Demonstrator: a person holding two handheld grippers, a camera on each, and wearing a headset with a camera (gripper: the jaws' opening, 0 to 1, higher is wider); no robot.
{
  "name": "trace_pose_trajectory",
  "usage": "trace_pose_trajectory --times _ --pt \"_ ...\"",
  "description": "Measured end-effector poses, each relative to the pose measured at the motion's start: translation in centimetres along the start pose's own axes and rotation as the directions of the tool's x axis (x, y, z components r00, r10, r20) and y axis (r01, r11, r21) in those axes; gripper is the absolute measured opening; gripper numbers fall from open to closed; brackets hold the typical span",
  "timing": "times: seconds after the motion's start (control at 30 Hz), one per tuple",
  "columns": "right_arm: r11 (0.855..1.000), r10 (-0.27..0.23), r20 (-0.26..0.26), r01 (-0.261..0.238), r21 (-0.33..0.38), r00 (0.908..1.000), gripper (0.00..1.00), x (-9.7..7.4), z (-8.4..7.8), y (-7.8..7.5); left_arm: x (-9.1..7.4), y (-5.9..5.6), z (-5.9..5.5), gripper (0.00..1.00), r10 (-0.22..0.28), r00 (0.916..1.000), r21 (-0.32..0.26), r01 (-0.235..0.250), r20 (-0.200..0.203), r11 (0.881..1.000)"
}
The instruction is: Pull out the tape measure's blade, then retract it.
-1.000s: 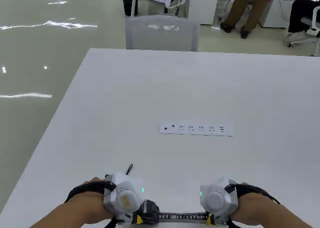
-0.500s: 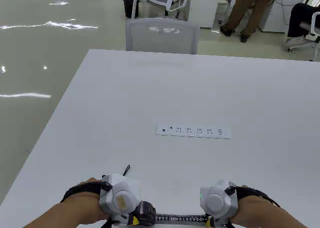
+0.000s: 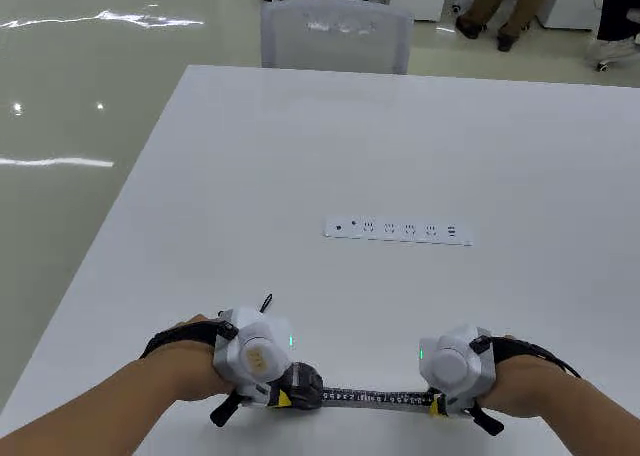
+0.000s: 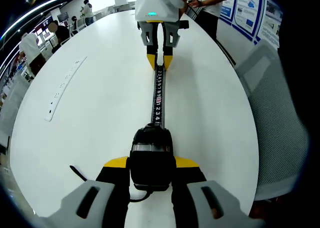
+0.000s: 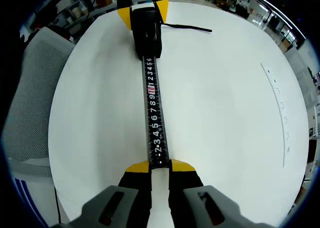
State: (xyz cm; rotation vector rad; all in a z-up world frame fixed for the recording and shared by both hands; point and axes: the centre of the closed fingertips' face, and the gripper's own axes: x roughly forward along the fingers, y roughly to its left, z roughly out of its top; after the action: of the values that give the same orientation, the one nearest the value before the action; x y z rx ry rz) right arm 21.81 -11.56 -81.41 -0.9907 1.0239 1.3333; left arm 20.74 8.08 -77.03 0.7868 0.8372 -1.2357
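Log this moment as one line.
left claw: shut on tape measure case | right claw: shut on blade tip | blade: pulled out | retract: pending

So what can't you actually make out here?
- Blade's end hook: right gripper view, pinched inside the right gripper.
- Tape measure case sides: left gripper view, covered by the left gripper's fingers.
- Blade numbers: head view, too small.
- Power strip socket details: head view, too small.
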Motion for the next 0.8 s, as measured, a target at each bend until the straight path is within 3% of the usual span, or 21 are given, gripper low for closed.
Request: trace_pose_trajectory --times 0.8 --pt "1.0 -0.006 -0.017 0.006 0.006 0.9998 0.1 -0.5 -1.3 0.0 -0.2 -0.1 0.2 0.26 0.003 1.0 0.0 -0.003 0.004 1.0"
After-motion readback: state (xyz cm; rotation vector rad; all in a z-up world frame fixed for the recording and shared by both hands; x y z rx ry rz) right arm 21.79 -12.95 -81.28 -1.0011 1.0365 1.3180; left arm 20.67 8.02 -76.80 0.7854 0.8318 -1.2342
